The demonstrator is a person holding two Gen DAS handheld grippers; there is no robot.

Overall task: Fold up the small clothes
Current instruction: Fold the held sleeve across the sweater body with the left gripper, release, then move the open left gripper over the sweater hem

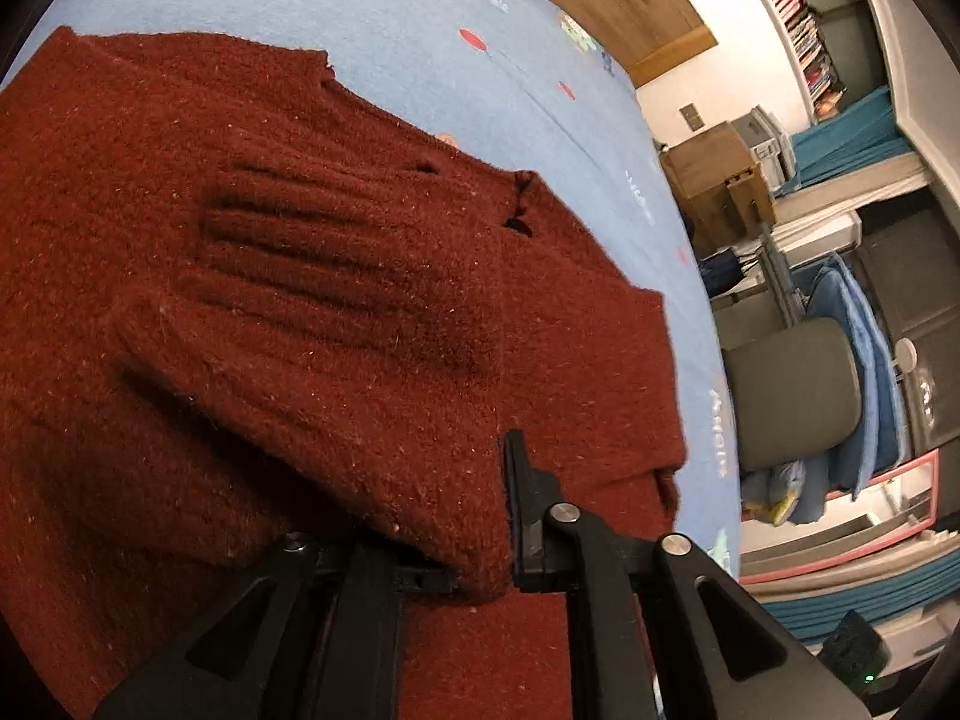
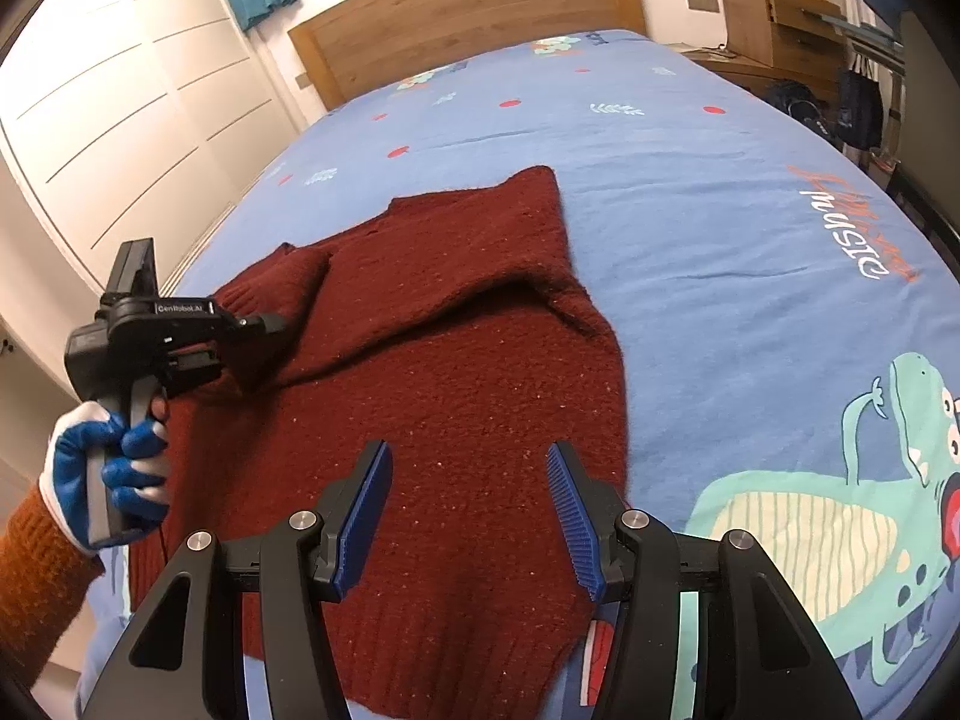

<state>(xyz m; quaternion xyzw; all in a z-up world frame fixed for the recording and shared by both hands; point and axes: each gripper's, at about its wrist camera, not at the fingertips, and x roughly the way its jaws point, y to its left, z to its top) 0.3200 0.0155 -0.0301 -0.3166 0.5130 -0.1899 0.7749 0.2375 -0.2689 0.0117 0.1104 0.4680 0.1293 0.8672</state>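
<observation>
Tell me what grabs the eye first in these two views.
The dark red knit sweater spread mid-bed on the blue cartoon bedsheet. The left gripper is clamped on a folded sleeve at the sweater's left side, while the right gripper hovers open over the hem. A green dinosaur print sits at the right.

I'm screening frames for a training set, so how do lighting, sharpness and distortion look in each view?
Left wrist view: dim and warm, the sweater close and soft, with dark shadow in its folds and under the left tongs; the bed curves strongly. Right wrist view: brighter and even, sharp on the right tongs; fisheye bends the headboard, and the corners are black.
</observation>
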